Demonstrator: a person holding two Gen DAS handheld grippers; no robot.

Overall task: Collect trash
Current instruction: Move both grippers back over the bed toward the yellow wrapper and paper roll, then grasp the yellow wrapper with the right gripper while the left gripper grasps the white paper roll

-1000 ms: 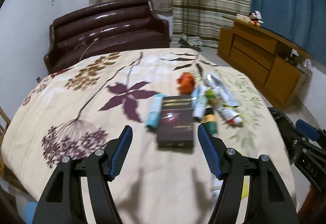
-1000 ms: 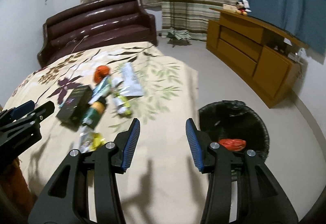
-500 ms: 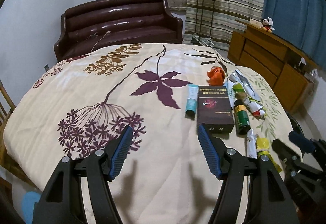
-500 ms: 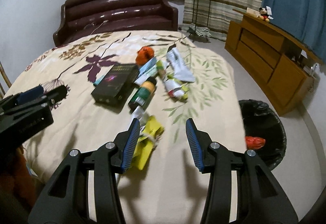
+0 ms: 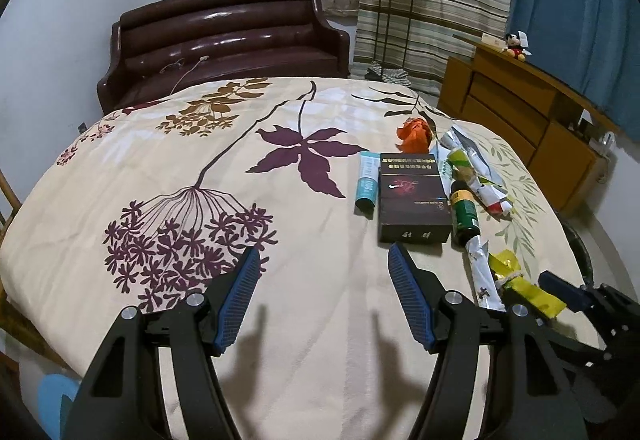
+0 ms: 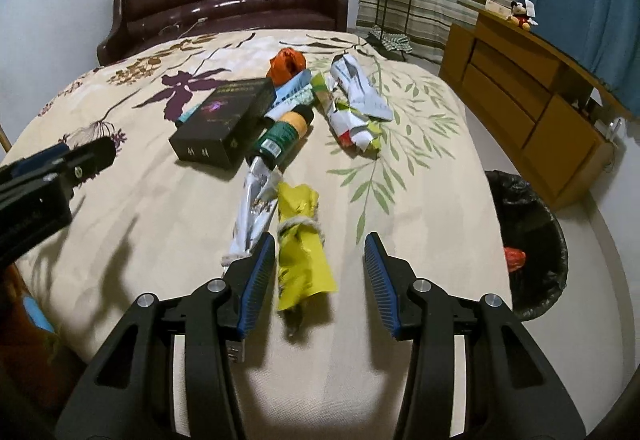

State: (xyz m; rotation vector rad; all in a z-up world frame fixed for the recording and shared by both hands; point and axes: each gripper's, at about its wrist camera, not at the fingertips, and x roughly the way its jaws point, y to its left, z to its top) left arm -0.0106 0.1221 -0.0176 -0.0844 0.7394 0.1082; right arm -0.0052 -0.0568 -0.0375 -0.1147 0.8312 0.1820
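Swinging over from the bin side, the right hand-held gripper (image 6: pixel 320 272) hung part-open, gripping nothing, its pads straddling the yellow wrapper (image 6: pixel 302 248), which lay lengthwise near the bed's (image 6: pixel 420 175) front edge.

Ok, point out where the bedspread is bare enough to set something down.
Free: the wide floral bedspread left of the dark rectangular box, back to the brown leather sofa. Crowded: the right side, from the orange crumpled wrapper to the yellow wrapper.
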